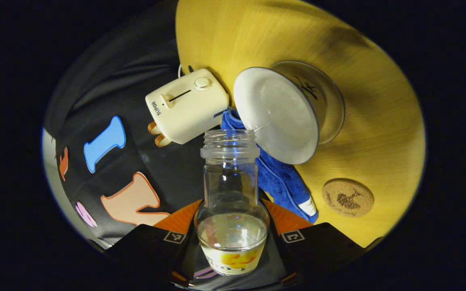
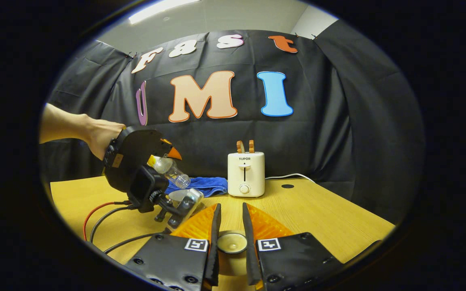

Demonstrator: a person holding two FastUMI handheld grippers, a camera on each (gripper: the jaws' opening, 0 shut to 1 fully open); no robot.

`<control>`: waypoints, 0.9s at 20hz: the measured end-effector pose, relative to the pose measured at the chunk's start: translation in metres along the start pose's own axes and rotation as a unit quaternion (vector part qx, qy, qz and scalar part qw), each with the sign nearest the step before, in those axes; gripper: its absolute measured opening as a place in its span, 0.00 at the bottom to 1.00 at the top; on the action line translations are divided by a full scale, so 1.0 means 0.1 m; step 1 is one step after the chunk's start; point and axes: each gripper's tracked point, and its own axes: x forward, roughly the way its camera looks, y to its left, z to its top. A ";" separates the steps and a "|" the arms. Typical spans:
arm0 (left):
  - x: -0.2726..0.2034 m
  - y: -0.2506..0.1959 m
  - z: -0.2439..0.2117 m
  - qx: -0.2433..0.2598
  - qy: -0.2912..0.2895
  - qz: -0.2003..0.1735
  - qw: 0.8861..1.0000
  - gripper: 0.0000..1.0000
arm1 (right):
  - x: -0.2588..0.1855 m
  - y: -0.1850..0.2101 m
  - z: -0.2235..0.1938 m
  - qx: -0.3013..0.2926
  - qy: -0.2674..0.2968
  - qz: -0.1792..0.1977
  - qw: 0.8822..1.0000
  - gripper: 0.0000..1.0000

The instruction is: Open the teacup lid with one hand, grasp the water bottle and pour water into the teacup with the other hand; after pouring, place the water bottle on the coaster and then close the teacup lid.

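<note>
Clear plastic sits between the fingers of the left gripper in the left gripper view: the water bottle, uncapped, is clamped low on its body with both fingers pressing its sides. The view is rolled over, so the bottle appears tipped, its open mouth close to the rim of the teacup, and some water is left in the bottle's lower part. The teacup stands open on the wooden table; whether water is inside it cannot be told from this angle. The round cork coaster lies bare on the table, near the cup. A blue cloth lies beside the cup and a cream toaster stands behind.

In the right gripper view, the right gripper holds the teacup lid by its knob, fingers closed narrowly on either side and seemingly pressing it, raised above the table. Farther off on the left, a person's hand holds the other gripper tilted, with the bottle angled mouth-down towards the teacup, most of which is hidden behind that gripper's camera. The toaster and blue cloth sit at the back.

Judging by this, the lid is off and the pour is under way. Left to do: righting the bottle, setting it on the coaster, and putting the lid back on the cup.
</note>
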 end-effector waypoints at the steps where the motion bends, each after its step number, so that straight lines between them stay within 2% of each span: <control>1: 0.01 -0.02 0.04 -0.051 -0.013 -0.002 0.999 0.70 | 0.00 0.00 -0.01 0.000 0.000 0.000 1.000 0.30; 3: -0.01 -0.11 0.10 -0.163 -0.034 -0.012 0.986 0.69 | 0.00 0.00 -0.01 0.000 0.000 -0.001 1.000 0.30; 5: -0.02 -0.11 0.14 -0.251 -0.058 -0.009 0.966 0.70 | -0.01 0.00 -0.01 0.000 0.000 -0.002 1.000 0.31; 7: -0.01 -0.12 0.17 -0.338 -0.081 -0.005 0.938 0.69 | 0.00 -0.01 0.00 0.000 0.000 -0.003 1.000 0.30; 8: 0.01 -0.09 0.17 -0.383 -0.093 0.003 0.919 0.69 | 0.00 -0.01 0.00 0.000 0.000 -0.003 1.000 0.30; 9: 0.03 -0.04 0.17 -0.432 -0.107 0.015 0.895 0.69 | 0.00 -0.01 0.00 -0.001 0.000 -0.003 1.000 0.30; 10: 0.04 -0.04 0.20 -0.487 -0.118 0.024 0.865 0.69 | 0.00 -0.01 0.00 -0.001 0.000 -0.004 1.000 0.30; 12: -0.02 0.00 0.23 -0.589 -0.136 0.043 0.795 0.69 | -0.01 -0.02 0.00 -0.001 0.000 -0.005 1.000 0.30; 14: -0.08 0.03 0.25 -0.662 -0.162 0.063 0.729 0.69 | -0.01 -0.02 0.00 -0.001 0.000 -0.006 1.000 0.30; 16: -0.05 0.05 0.26 -0.712 -0.176 0.066 0.677 0.69 | -0.01 -0.02 0.00 -0.001 0.000 -0.008 1.000 0.30; 18: -0.06 0.10 0.30 -0.746 -0.188 0.073 0.635 0.69 | 0.00 -0.03 0.00 -0.001 0.001 -0.009 1.000 0.30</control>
